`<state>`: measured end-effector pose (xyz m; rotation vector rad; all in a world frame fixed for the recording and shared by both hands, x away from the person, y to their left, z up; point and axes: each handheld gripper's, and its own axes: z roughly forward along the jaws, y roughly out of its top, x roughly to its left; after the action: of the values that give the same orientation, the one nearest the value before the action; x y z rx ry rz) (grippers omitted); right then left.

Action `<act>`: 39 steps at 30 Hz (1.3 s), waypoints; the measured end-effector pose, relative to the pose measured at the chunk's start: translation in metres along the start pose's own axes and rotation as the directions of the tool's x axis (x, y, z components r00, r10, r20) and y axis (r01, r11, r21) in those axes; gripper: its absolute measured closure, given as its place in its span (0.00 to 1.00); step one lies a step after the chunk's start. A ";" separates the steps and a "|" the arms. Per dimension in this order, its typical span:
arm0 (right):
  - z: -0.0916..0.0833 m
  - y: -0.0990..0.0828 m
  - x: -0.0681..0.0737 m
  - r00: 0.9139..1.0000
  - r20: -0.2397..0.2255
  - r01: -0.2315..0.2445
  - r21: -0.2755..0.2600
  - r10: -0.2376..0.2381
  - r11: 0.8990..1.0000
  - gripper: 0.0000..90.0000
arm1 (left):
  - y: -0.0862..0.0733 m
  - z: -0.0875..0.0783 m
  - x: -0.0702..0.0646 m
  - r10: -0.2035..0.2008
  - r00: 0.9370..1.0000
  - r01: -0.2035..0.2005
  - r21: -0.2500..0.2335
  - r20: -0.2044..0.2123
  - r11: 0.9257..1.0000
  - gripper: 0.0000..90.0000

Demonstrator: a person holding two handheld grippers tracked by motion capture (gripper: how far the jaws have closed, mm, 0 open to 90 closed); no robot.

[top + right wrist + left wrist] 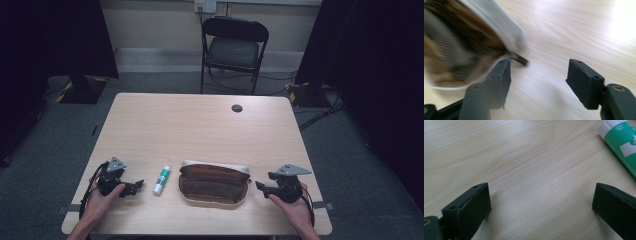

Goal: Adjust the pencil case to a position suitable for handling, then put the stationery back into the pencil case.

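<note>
- The left gripper [134,186] is resting near the front left corner of the wooden table [200,125], held by the person's left hand [102,196]; its jaws are standing wide apart with nothing between them, only bare wood showing in the left gripper view.
- The right gripper [261,186] is sitting near the front right corner in the right hand [295,206], its jaws also spread and gripping nothing.
- A green and white glue stick [161,180] is lying just beside the left gripper, towards the front edge.
- An open brown pencil case [214,183] with a pale rim is lying between the glue stick and the right gripper, its zipper pull [519,58] sitting just ahead of the right gripper's jaws.
- A black folding chair [233,47] is standing beyond the far edge.
</note>
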<state>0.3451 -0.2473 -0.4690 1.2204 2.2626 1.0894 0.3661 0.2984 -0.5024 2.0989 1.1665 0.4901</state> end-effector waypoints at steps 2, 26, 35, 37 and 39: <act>0.007 -0.004 -0.009 0.999 0.020 -0.025 0.028 0.025 0.999 0.36 | 0.002 -0.004 -0.001 0.003 1.000 -0.003 0.002 -0.001 1.000 0.14; 0.018 -0.022 -0.030 0.992 0.122 -0.024 0.023 0.021 0.999 0.27 | 0.041 -0.007 -0.073 0.100 0.976 -0.084 -0.090 0.194 0.992 0.35; 0.018 -0.022 -0.030 0.992 0.122 -0.023 0.022 0.020 0.999 0.27 | 0.043 0.004 -0.080 0.138 0.971 -0.130 -0.050 0.197 0.990 0.43; 0.018 -0.022 -0.030 0.992 0.123 -0.024 0.022 0.021 0.999 0.27 | 0.042 0.006 -0.079 0.133 0.972 -0.130 -0.030 0.191 0.991 0.48; 0.018 -0.022 -0.030 0.992 0.123 -0.025 0.023 0.022 0.999 0.27 | 0.041 0.009 -0.078 0.148 0.975 -0.149 -0.007 0.163 0.989 0.49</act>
<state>0.3609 -0.2712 -0.4993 1.2895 2.1804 0.9703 0.3550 0.2139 -0.4788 2.1961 0.9234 0.3742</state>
